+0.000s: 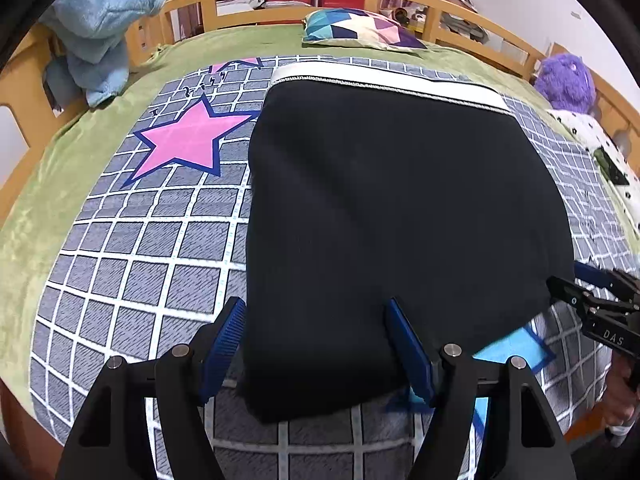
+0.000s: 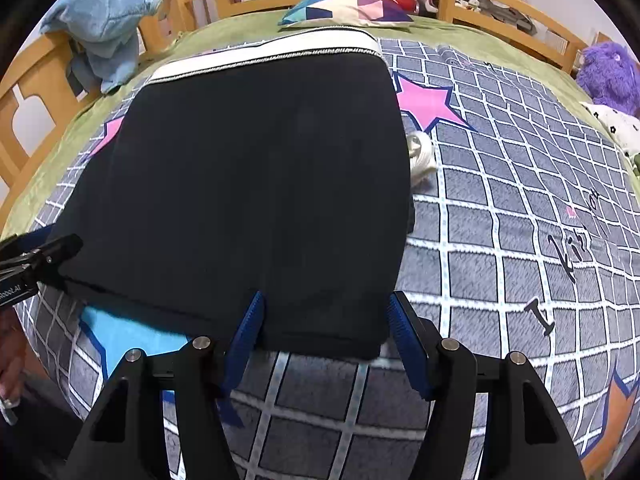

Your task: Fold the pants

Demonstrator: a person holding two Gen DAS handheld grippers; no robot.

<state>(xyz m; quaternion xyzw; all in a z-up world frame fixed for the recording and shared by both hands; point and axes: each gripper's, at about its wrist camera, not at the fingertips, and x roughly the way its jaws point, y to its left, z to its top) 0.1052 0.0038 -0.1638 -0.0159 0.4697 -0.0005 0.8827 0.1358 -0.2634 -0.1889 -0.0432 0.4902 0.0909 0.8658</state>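
Nearest each lens: both tools sit at the near hem of the folded pants, blue pads spread wide.
Left tool (image 1: 314,344): jaws wide apart, straddling the near left corner of the pants; nothing clamped that I can see.
Right tool (image 2: 326,338): jaws wide apart, straddling the near right corner; cloth lies between the pads, no pinch visible.
Cross views: right tool shows at the right edge of the left view (image 1: 592,304), left tool at the left edge of the right view (image 2: 36,258).
Pants (image 1: 396,216): black, folded into a blocky rectangle, lying flat on the checked blanket (image 1: 132,256) on the bed.
Long axis: runs near to far, away from both tools; white waistband (image 1: 384,80) at the far end, pointing toward the pillow.
Only in right view: white drawstring (image 2: 422,154) sticking out just beside the pants' right edge; lettering on the blanket; orange star at lower right.
Only in left view: large pink star (image 1: 188,140) fully clear, just left of the pants.
Both views: blue patch of blanket under the near hem between the tools.
Farther: patchwork pillow (image 1: 360,30) on the green sheet beyond the waistband.
Far edges: blue plush (image 1: 100,36) on the left rail, purple plush (image 1: 566,82) at right, wooden headboard behind.
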